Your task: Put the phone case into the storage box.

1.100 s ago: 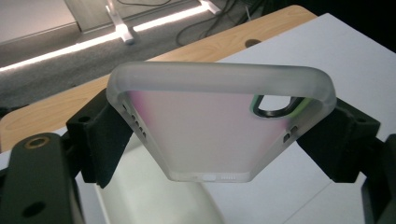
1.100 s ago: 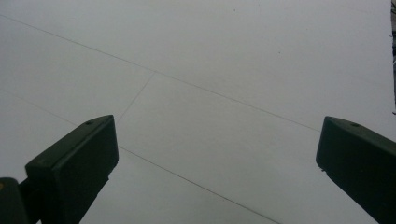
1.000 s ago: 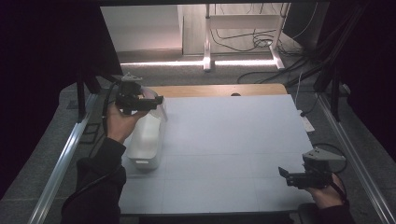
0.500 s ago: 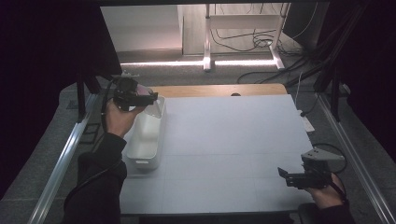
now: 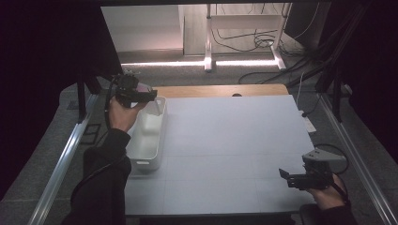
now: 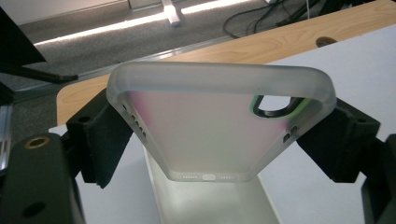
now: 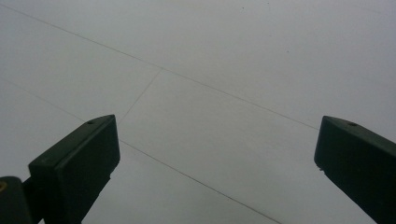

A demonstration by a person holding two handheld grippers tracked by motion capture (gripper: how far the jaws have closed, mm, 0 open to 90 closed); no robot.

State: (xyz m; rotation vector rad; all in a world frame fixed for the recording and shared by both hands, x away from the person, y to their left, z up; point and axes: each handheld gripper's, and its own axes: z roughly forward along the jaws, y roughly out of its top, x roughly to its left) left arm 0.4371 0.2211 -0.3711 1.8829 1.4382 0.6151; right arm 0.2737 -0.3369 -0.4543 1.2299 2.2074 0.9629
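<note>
Two hand-held grippers over a white table (image 5: 234,140): left (image 6: 219,140) clamps a phone case (image 6: 210,135), right (image 7: 217,158) gapes empty.

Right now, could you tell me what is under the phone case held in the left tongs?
The white bin sits below the phone case; its visible floor looks bare. The case and left tongs cover the rest.

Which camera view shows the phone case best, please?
The left gripper view shows the phone case best: it is close, frosted and clear, with its camera cutout and ports, clamped between the left gripper jaws above the white bin. In the high view it is a small pale shape at that gripper.
</note>
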